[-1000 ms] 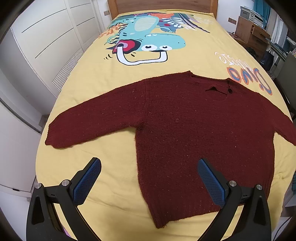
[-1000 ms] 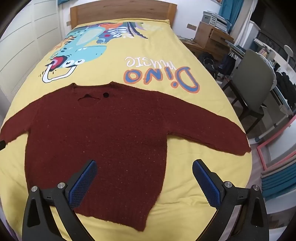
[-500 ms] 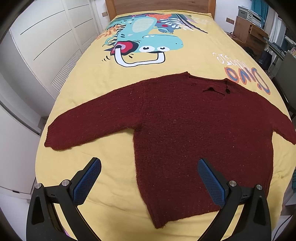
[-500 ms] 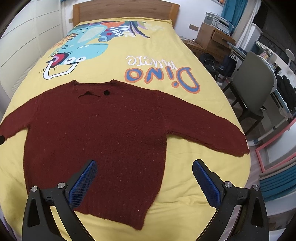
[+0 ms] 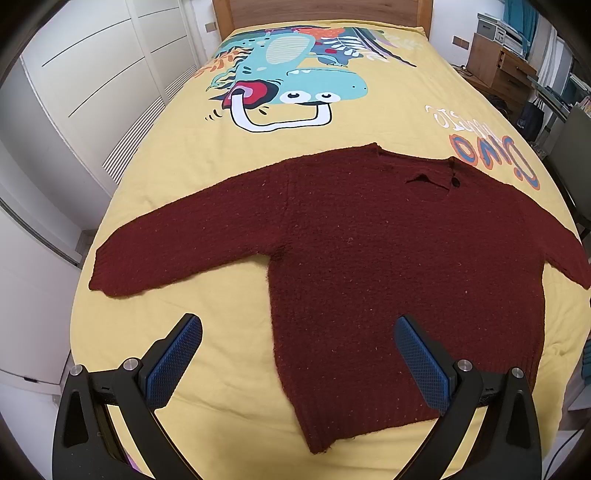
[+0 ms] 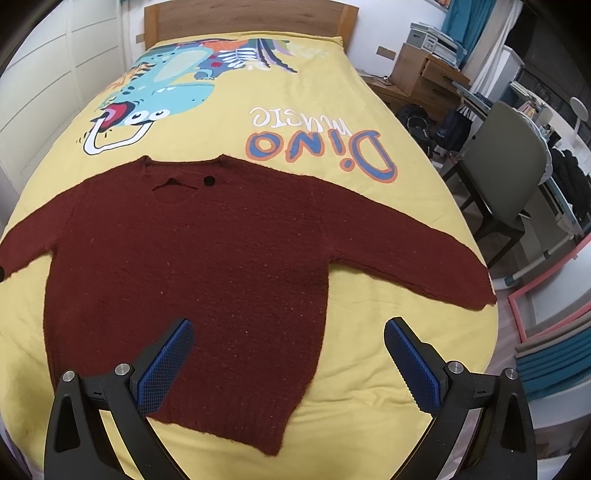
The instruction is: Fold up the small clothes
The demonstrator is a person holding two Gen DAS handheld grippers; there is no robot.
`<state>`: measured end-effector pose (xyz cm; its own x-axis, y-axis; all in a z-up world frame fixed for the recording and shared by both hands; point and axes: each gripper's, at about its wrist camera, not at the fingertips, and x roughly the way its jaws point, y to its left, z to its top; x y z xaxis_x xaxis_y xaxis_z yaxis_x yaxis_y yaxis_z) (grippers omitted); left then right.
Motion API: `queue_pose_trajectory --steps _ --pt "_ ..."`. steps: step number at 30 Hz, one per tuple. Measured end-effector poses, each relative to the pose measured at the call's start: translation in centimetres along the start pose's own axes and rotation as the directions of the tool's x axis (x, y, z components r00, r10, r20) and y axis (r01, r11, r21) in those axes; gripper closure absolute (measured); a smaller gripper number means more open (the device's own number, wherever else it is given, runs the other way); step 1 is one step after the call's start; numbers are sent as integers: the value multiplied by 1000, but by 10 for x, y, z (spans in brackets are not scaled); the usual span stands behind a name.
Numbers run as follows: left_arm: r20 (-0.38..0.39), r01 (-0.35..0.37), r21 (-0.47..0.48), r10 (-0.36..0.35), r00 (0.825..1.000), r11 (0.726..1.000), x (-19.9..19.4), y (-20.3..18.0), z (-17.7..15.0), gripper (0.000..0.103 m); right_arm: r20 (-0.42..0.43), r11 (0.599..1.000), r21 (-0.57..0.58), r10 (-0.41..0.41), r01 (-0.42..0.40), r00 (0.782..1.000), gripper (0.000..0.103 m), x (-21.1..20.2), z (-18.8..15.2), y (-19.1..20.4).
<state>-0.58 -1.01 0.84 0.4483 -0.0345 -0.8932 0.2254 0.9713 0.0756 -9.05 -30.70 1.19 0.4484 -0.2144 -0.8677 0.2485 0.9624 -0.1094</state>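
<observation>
A dark red knitted sweater point(image 5: 369, 251) lies flat on the yellow bedspread point(image 5: 221, 332), both sleeves spread out, neck toward the headboard. In the left wrist view its left sleeve point(image 5: 184, 243) reaches toward the bed's left edge. My left gripper point(image 5: 297, 354) hovers open above the sweater's lower left side, holding nothing. In the right wrist view the sweater point(image 6: 192, 266) fills the middle and its right sleeve point(image 6: 424, 258) stretches to the bed's right edge. My right gripper point(image 6: 288, 354) is open and empty above the hem's right corner.
The bedspread carries a dinosaur print point(image 5: 291, 88) and "Dino music" lettering point(image 6: 321, 144). White wardrobe doors point(image 5: 92, 92) stand to the left. A grey chair point(image 6: 506, 166), a wooden cabinet point(image 6: 424, 77) and bags stand on the right. A wooden headboard point(image 6: 251, 18) closes the far end.
Both cameras have pulled back or risen slightly, so the sweater sits a little lower and farther in view. The sweater has not moved and both grippers stay open.
</observation>
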Motion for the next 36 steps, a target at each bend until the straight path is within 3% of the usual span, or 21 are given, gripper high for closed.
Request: queue_pose_trajectory --steps 36 --pt "-21 6 23 -6 1000 1000 4 -5 -1 1 -24 1000 -12 9 -10 1000 1 4 -3 -2"
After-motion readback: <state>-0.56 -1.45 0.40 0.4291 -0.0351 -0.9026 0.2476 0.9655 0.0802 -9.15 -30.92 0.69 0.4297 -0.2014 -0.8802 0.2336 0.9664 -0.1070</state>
